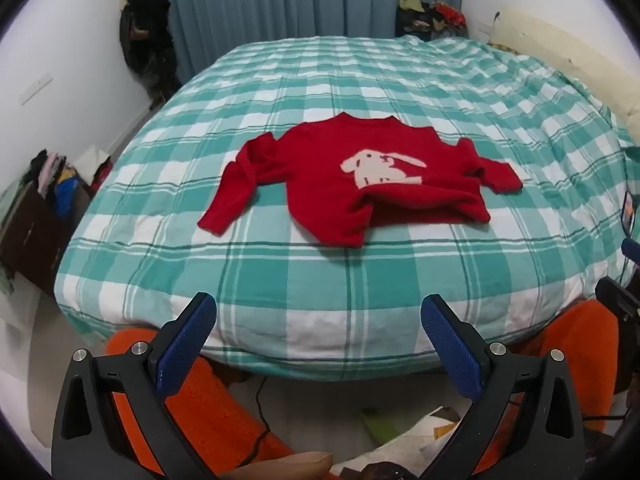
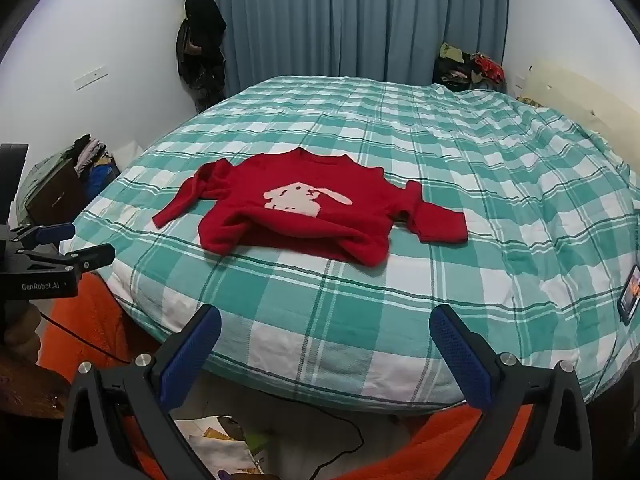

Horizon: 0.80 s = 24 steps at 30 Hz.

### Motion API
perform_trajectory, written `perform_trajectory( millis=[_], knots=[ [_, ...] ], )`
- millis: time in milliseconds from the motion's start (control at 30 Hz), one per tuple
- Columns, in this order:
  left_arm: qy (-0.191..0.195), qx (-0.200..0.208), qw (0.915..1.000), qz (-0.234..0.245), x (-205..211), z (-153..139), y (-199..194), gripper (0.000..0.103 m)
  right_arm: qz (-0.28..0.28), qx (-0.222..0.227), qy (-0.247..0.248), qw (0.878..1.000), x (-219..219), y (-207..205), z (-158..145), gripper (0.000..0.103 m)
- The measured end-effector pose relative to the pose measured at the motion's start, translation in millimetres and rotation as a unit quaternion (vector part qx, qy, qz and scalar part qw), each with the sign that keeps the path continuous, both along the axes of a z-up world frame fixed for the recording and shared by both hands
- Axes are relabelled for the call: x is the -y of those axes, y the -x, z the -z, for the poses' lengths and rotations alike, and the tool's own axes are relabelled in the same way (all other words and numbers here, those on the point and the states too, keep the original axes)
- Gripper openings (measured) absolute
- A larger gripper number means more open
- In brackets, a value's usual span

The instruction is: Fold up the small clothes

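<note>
A small red sweater (image 1: 332, 184) with a pale rabbit on its front lies spread face up on the green-and-white checked bed cover (image 1: 320, 280), neck toward the far side, both sleeves out, its hem rumpled. It also shows in the right wrist view (image 2: 304, 216). My left gripper (image 1: 318, 312) is open and empty, held off the bed's near edge, well short of the sweater. My right gripper (image 2: 324, 324) is open and empty, also off the near edge. The left gripper shows at the left of the right wrist view (image 2: 68, 248).
A phone (image 2: 629, 295) lies on the cover at the right edge. Piles of clothes sit by the left wall (image 1: 56, 180) and at the far right corner (image 1: 432, 16). Dark coats (image 2: 200, 40) hang by the blue curtain. Papers and a cable lie on the floor below.
</note>
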<state>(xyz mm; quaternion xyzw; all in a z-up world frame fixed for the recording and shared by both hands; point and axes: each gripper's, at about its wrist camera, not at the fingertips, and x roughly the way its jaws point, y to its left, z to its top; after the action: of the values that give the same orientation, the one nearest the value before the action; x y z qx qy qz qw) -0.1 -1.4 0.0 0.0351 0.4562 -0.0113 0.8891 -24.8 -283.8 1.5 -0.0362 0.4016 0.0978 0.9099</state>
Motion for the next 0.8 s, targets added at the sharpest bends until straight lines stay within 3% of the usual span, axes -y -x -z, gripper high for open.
perform_trajectory(
  millis=[100, 233, 800],
  knots=[
    [-0.028, 0.010, 0.9995, 0.000, 13.2, 1.4, 3.5, 0.102, 0.000, -0.002, 0.002, 1.000, 0.1, -0.2, -0.5, 0.103],
    [0.005, -0.002, 1.0000, -0.007, 4.9, 1.7, 2.6, 0.102, 0.000, -0.002, 0.000, 1.000, -3.5, 2.7, 2.5, 0.103],
    [0.003, 0.002, 0.9992, 0.040, 20.1, 4.2, 9.1, 0.102, -0.006, -0.002, -0.031, 0.999, -4.9, 5.3, 0.3, 0.103]
  ],
)
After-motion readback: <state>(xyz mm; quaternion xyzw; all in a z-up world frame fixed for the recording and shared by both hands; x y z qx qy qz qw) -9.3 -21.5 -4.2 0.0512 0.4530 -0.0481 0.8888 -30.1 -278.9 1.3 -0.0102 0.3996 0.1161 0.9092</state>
